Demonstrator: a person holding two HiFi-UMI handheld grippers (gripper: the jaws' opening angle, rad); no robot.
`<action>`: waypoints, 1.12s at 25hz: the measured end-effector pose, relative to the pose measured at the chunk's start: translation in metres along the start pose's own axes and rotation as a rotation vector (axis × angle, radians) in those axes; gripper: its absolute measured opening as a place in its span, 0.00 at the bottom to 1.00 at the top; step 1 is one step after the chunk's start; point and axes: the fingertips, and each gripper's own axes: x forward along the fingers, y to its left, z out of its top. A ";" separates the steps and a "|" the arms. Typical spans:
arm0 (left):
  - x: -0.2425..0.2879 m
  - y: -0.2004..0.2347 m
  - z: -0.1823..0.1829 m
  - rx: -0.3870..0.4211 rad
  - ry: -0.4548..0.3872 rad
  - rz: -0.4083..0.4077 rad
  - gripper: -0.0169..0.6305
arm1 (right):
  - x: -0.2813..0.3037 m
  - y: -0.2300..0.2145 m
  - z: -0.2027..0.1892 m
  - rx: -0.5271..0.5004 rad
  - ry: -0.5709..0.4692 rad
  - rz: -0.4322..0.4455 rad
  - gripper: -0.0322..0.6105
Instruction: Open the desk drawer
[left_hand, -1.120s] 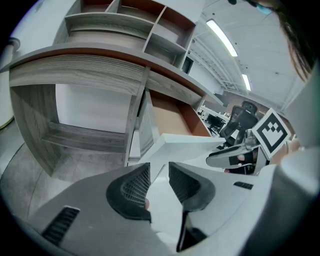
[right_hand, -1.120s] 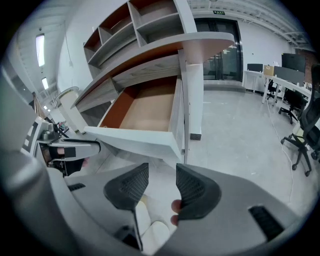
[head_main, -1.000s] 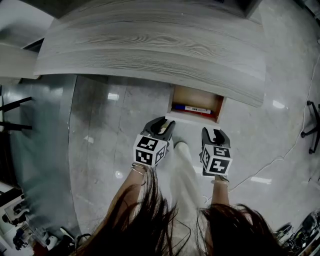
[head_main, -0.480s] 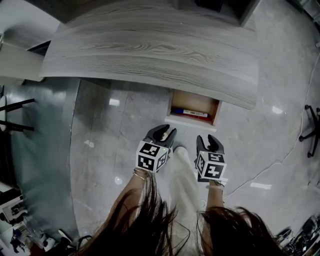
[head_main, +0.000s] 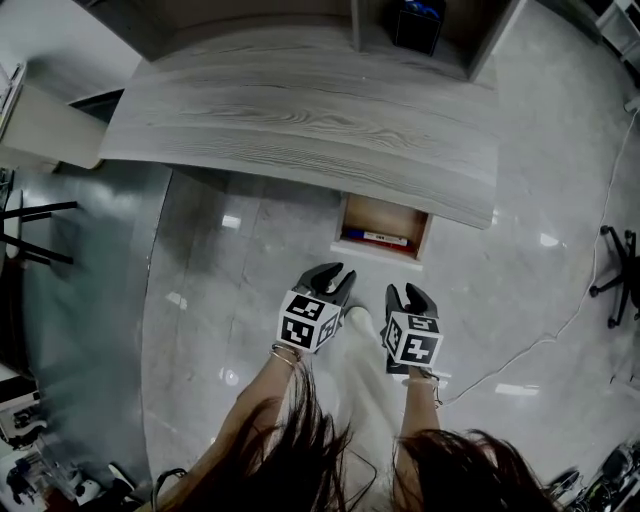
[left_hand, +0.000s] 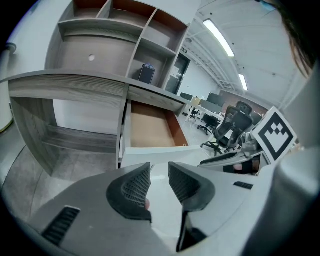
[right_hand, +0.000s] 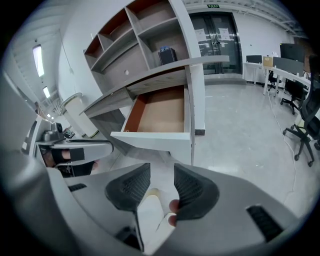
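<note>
Currently: drawer (head_main: 385, 222), pulled open under the bench (head_main: 300, 110) edge, ahead of both sets of fingers, untouched; left gripper (head_main: 333, 276), fingers apart, nothing between; right gripper (head_main: 408, 294), fingers apart, just been closing slightly, nothing held.

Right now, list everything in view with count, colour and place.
desk: one, grey wood grain, top of the head view.
shelf unit: one, grey with brown backs, on the desk.
box: one, dark, in a shelf compartment.
drawer: one, white front, brown inside, open under the desk's right end.
flat item: one, red, blue and white, inside the drawer.
office chairs: several, dark, background right of the desk.
floor: glossy grey.
marker cubes: two, black and white, one per gripper.
left gripper: grey, jaws apart, nothing between.
right gripper: grey, jaws apart after just closing slightly, nothing between.
person: dark hair, pale trouser leg, bottom of head view.
</note>
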 end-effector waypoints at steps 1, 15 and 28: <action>-0.002 -0.002 0.003 0.000 -0.003 0.001 0.21 | -0.002 0.001 0.003 -0.001 -0.002 0.001 0.29; -0.027 -0.017 0.037 -0.001 -0.034 0.043 0.18 | -0.023 0.011 0.022 0.032 -0.005 -0.010 0.27; -0.034 -0.023 0.061 -0.005 -0.064 0.041 0.17 | -0.034 0.009 0.043 0.022 -0.025 -0.037 0.26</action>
